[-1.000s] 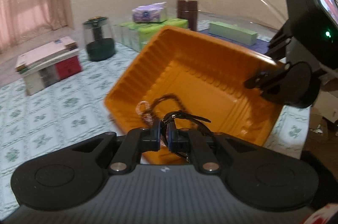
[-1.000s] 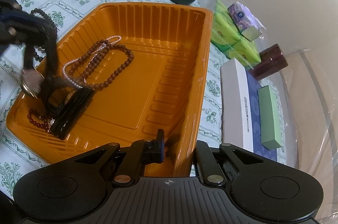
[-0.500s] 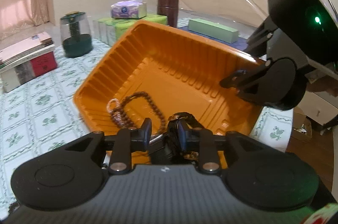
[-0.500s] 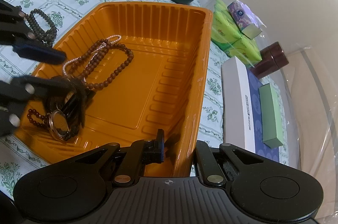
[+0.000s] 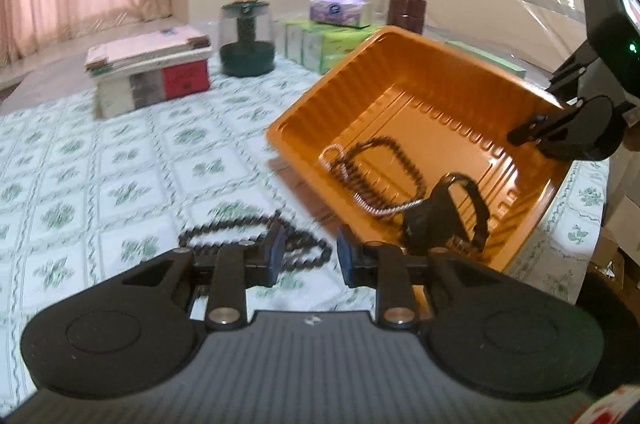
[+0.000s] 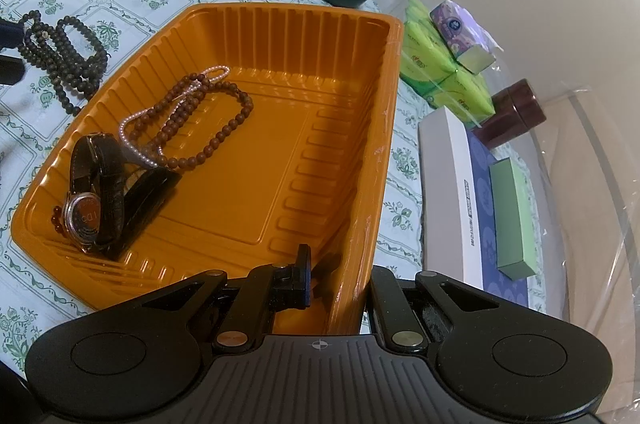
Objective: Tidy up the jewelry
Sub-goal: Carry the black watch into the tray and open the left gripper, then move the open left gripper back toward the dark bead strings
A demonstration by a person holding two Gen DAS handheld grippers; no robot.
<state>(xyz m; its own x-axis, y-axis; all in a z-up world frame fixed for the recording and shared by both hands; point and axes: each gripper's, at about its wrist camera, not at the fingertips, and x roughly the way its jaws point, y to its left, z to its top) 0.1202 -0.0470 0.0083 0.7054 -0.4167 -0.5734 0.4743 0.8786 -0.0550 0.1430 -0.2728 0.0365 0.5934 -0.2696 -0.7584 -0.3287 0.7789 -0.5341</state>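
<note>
An orange tray (image 6: 352, 144) (image 5: 440, 80) sits on the patterned tablecloth. In it lie a black-strapped watch (image 6: 94, 192) (image 5: 444, 220), a brown bead necklace (image 6: 208, 120) (image 5: 384, 168) and a thin pearl strand (image 6: 136, 140). A dark bead necklace (image 5: 256, 236) (image 6: 64, 52) lies on the cloth left of the tray. My left gripper (image 5: 310, 254) is open and empty, just above that dark necklace. My right gripper (image 6: 338, 284) straddles the tray's near wall, one finger inside and one outside; whether it clamps the wall is unclear.
At the back stand stacked books (image 5: 148, 72), a green-based glass dome (image 5: 247, 40), green tissue packs (image 6: 444, 80), a brown jar (image 6: 512, 114), a white and blue box (image 6: 476, 208) and a green box (image 6: 514, 220). The table's edge (image 5: 580, 264) runs right of the tray.
My left gripper let go of the watch into the tray, opened, and swung left out of the tray to above the dark bead necklace. The right gripper has not moved.
</note>
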